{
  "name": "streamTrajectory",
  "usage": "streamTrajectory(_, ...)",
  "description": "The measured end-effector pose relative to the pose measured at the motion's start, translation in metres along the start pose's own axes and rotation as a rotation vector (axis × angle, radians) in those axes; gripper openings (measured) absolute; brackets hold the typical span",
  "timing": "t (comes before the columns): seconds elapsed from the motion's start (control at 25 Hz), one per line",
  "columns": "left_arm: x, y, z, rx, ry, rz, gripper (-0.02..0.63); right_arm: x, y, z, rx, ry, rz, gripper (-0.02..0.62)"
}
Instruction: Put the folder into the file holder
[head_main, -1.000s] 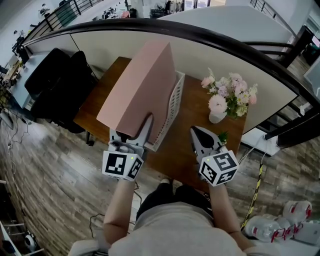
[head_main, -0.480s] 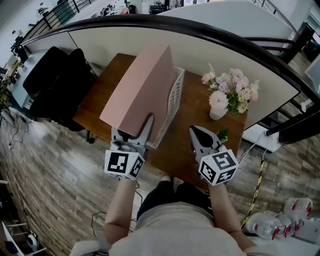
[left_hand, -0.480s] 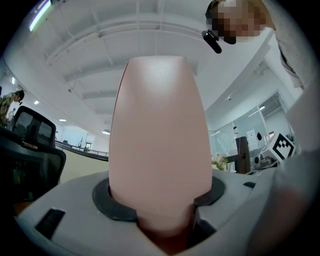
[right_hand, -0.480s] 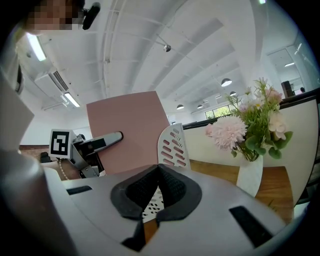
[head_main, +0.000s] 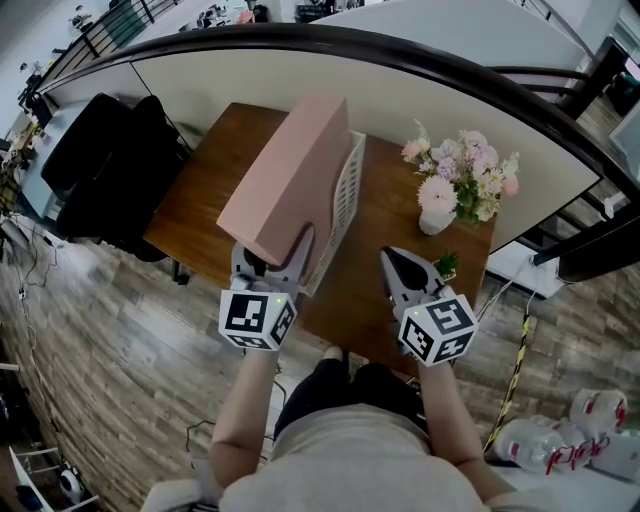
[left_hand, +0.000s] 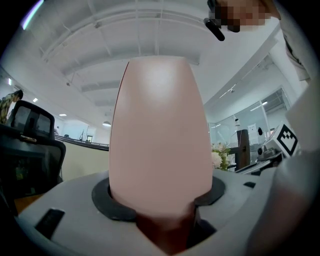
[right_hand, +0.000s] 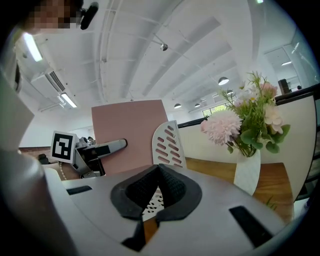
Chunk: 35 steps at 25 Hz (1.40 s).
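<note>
sitting between the jaws of the left gripper (head_main: 274, 250), the folder (head_main: 290, 175) is clamped.

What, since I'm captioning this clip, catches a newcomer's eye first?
The pink folder, clamped in the left hand-held gripper, stands against the white file holder on the table. To its right sits a vase of pink flowers, with the right hand-held gripper shut and empty.
</note>
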<state>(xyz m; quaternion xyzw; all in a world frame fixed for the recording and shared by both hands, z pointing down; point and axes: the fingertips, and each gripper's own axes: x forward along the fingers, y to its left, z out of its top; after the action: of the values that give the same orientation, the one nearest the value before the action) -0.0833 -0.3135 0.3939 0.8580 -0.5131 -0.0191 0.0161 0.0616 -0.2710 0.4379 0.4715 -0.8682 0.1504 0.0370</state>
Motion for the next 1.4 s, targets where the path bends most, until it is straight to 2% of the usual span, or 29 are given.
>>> streamTrajectory(0.6,0.01,0.001,-0.035,0.004,0.059,-0.013,0.305,0.01,-0.008,-0.013,0.029,0.029,-0.001,0.009)
streamTrajectory(0.96,0.011,0.004,-0.045,-0.014,0.075,-0.015,0.316,0.016,-0.004,-0.022,0.033,0.053,0.014,0.009)
streamTrajectory(1.4,0.01,-0.004,-0.059,0.008,0.117,-0.033,0.319,0.013,-0.005,-0.029,0.059,0.065,0.009,0.009)
